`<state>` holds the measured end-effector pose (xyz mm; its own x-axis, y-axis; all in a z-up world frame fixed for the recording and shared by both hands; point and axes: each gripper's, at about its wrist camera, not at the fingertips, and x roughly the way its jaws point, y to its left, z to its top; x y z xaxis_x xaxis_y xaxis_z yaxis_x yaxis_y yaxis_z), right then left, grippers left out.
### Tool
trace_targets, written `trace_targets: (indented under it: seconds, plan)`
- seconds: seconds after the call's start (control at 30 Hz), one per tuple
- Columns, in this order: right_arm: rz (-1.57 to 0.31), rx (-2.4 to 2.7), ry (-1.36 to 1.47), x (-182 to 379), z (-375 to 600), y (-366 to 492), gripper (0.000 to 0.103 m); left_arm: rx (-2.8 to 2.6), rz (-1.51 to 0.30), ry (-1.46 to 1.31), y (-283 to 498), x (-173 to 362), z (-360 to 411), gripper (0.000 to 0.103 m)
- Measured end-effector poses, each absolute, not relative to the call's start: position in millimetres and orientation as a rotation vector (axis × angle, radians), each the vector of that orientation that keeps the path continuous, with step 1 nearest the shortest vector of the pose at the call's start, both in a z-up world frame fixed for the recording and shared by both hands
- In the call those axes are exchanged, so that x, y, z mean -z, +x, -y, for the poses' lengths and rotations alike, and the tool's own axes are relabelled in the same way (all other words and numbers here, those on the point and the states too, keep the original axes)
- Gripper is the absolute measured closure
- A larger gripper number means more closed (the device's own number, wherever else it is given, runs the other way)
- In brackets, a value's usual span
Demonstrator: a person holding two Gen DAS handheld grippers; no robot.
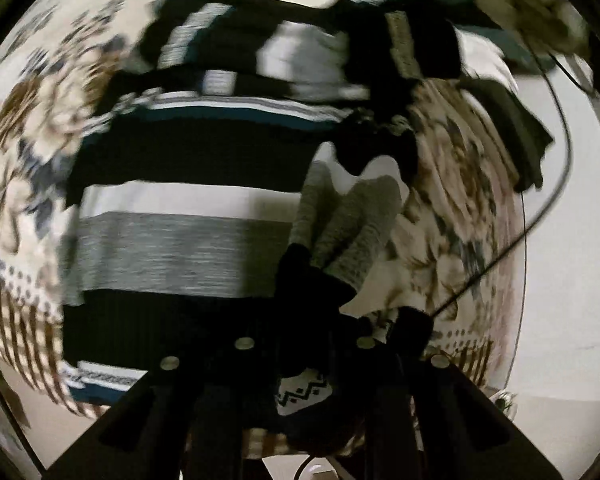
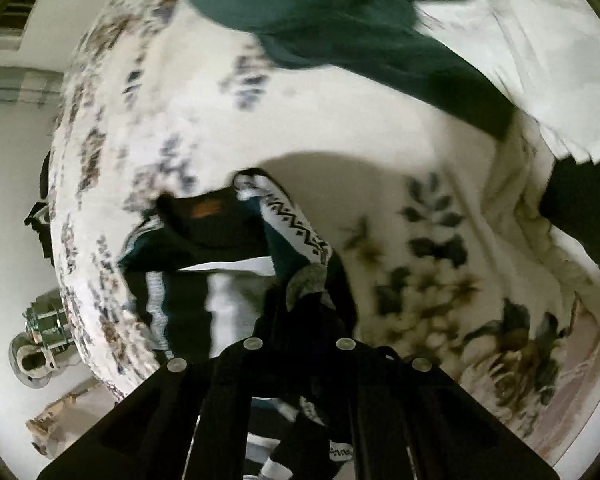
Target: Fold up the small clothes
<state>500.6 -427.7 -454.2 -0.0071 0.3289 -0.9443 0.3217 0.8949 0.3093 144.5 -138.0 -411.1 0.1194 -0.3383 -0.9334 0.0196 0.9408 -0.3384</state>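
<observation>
A sweater (image 1: 188,200) with black, white, grey and teal bands lies spread on the floral bedspread (image 1: 36,128) in the left wrist view. One grey and white sleeve (image 1: 352,220) runs from it down to my left gripper (image 1: 312,344), which is shut on dark zigzag-patterned cloth of the sweater. In the right wrist view the same sweater (image 2: 204,280) hangs bunched over the bedspread (image 2: 420,280). Its zigzag-patterned edge (image 2: 300,232) leads down into my right gripper (image 2: 300,332), shut on the folds. Both pictures are blurred and the fingertips are hidden in dark cloth.
More clothes lie at the far side: another striped garment (image 1: 260,52), a dark olive piece (image 1: 512,128), a teal garment (image 2: 340,20), a white cloth (image 2: 540,60). A black cable (image 1: 540,208) crosses the bed's right edge. A wheeled metal foot (image 2: 44,328) stands on the pale floor.
</observation>
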Motion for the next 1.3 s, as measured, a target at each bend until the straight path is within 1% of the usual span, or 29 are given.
trace_targets:
  seconds: [0.17, 0.2, 0.27, 0.3, 0.33, 0.4, 0.43, 0.53, 0.63, 0.73, 0.93, 1.0, 1.03, 1.07, 1.1, 1.13, 1.17, 1.23, 1.27, 1.3]
  plan:
    - [-1.64, -0.045, 0.453, 430, 363, 509, 0.097, 0.186, -1.422, -0.33, 140, 412, 77, 0.09]
    - [-1.662, -0.057, 0.445, 432, 352, 511, 0.096, 0.169, -1.424, -0.341, 138, 415, 65, 0.091]
    - [-1.766, -0.138, 0.404, 446, 329, 518, 0.096, 0.166, -1.428, -0.357, 135, 420, 54, 0.093]
    - [-1.787, -0.131, 0.38, 452, 325, 520, 0.09, 0.159, -1.432, -0.367, 133, 425, 48, 0.094]
    - [-1.779, -0.102, 0.371, 455, 327, 521, 0.087, 0.156, -1.434, -0.379, 133, 429, 46, 0.094]
    - [-1.737, -0.088, 0.423, 456, 337, 522, 0.08, 0.148, -1.438, -0.406, 132, 437, 38, 0.094]
    - [-1.712, -0.075, 0.448, 457, 345, 521, 0.08, 0.147, -1.442, -0.418, 132, 439, 37, 0.094]
    - [-1.668, 0.004, 0.516, 461, 382, 513, 0.08, 0.15, -1.45, -0.437, 132, 447, 40, 0.094]
    - [-1.632, 0.129, 0.582, 477, 431, 502, 0.08, 0.158, -1.46, -0.441, 133, 452, 45, 0.094]
    - [-1.642, 0.222, 0.642, 495, 464, 491, 0.08, 0.162, -1.47, -0.43, 136, 453, 49, 0.094]
    - [-1.619, 0.147, 0.748, 509, 482, 475, 0.078, 0.158, -1.486, -0.401, 139, 455, 55, 0.094]
    - [-1.604, 0.117, 0.78, 510, 485, 473, 0.062, 0.156, -1.487, -0.387, 139, 454, 57, 0.094]
    - [-1.598, 0.091, 0.798, 513, 487, 472, 0.058, 0.154, -1.488, -0.384, 140, 453, 58, 0.094]
    - [-1.607, 0.063, 0.8, 516, 483, 471, 0.047, 0.153, -1.489, -0.38, 140, 453, 59, 0.094]
    - [-1.637, 0.036, 0.786, 523, 479, 470, 0.044, 0.152, -1.489, -0.375, 140, 452, 60, 0.094]
    - [-1.685, 0.028, 0.74, 531, 473, 468, 0.044, 0.151, -1.488, -0.37, 139, 452, 60, 0.094]
    - [-1.73, 0.051, 0.665, 539, 468, 466, 0.046, 0.15, -1.49, -0.367, 139, 453, 61, 0.094]
    - [-1.753, 0.094, 0.638, 547, 463, 460, 0.084, 0.145, -1.493, -0.373, 139, 454, 61, 0.094]
    - [-1.748, 0.115, 0.652, 547, 464, 459, 0.099, 0.143, -1.493, -0.379, 139, 453, 61, 0.094]
    - [-1.718, 0.141, 0.673, 541, 466, 457, 0.099, 0.14, -1.494, -0.393, 138, 452, 59, 0.094]
